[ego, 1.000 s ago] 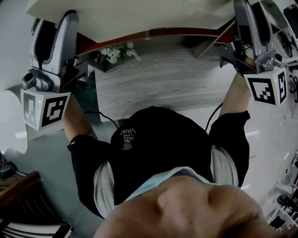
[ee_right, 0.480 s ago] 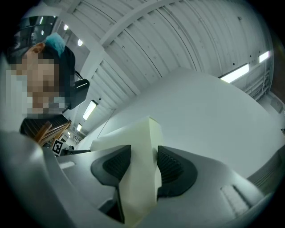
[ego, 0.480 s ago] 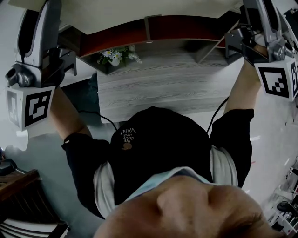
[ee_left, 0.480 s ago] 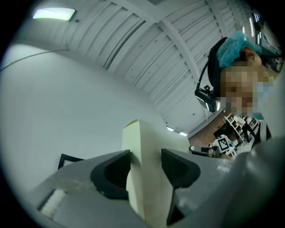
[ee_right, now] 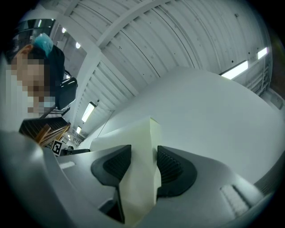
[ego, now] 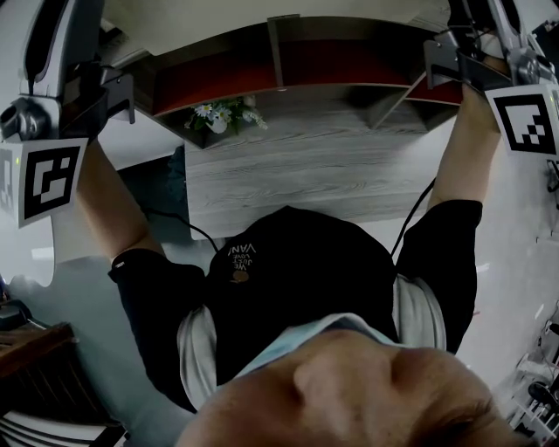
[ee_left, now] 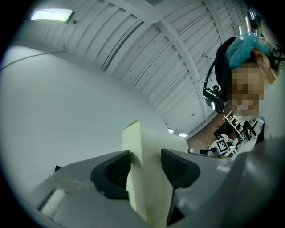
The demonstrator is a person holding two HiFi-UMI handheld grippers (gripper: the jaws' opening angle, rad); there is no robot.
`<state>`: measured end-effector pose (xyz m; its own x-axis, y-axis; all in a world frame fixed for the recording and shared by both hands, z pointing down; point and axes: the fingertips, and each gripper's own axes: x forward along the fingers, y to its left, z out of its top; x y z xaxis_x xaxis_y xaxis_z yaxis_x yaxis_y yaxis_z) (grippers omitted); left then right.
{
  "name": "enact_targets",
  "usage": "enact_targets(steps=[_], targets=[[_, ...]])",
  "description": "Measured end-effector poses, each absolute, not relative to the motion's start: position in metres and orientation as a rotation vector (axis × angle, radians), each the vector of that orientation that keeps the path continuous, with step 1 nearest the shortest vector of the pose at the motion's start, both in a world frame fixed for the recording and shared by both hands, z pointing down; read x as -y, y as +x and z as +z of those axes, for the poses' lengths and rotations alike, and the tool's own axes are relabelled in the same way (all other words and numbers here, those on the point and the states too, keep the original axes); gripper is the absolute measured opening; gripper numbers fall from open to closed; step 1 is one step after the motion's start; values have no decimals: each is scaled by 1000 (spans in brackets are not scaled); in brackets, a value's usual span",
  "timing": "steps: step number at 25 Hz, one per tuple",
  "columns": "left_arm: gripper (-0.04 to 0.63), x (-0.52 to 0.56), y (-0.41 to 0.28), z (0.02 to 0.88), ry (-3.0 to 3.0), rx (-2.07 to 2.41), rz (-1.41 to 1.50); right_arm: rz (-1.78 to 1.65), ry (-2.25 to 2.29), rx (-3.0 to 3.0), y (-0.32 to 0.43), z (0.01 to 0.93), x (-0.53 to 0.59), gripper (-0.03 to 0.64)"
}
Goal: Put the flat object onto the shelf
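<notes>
The flat object (ego: 201,19) is a pale cream board, held overhead across the top of the head view. My left gripper (ego: 83,52) grips its left end and my right gripper (ego: 472,39) its right end. In the left gripper view the board's thin edge (ee_left: 136,169) stands between the dark pads (ee_left: 111,171), and the left gripper (ee_left: 146,165) is shut on it. The right gripper (ee_right: 144,168) is likewise shut on the board's corner (ee_right: 141,147). Below the board is the shelf (ego: 349,65), with dark red compartments and a divider.
A grey wood top (ego: 306,166) lies under the shelf, with a small pot of white flowers (ego: 223,112) at its left. Dark wooden furniture (ego: 35,349) stands at the lower left. Another person (ee_left: 240,67) stands off to the side under a ribbed ceiling.
Both grippers have risen with the board, which now sits higher in the head view. More of the red shelf compartments shows beneath it.
</notes>
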<state>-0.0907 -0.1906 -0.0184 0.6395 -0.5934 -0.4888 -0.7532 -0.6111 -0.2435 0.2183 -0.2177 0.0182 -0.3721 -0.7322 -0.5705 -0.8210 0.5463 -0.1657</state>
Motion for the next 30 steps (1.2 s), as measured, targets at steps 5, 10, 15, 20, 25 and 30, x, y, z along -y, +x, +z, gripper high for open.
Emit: enact_targets(steps=[5, 10, 15, 20, 25, 30], targets=[[219, 208, -87, -24, -2432, -1058, 495, 430, -1021, -2368, 183, -14, 228, 172], [218, 240, -85, -19, -2459, -1072, 480, 405, -1059, -2394, 186, -11, 260, 170], [216, 257, -89, -13, -2475, -1088, 461, 393, -1096, -2425, 183, -7, 277, 167], [215, 276, -88, -8, -2489, -1100, 446, 371, -1134, -2440, 185, -2, 294, 166], [215, 296, -85, -2, -2504, -1099, 427, 370, -1168, -2460, 186, 2, 312, 164], [213, 308, -84, -1, -2509, -1103, 414, 359, -1186, -2478, 188, 4, 321, 164]])
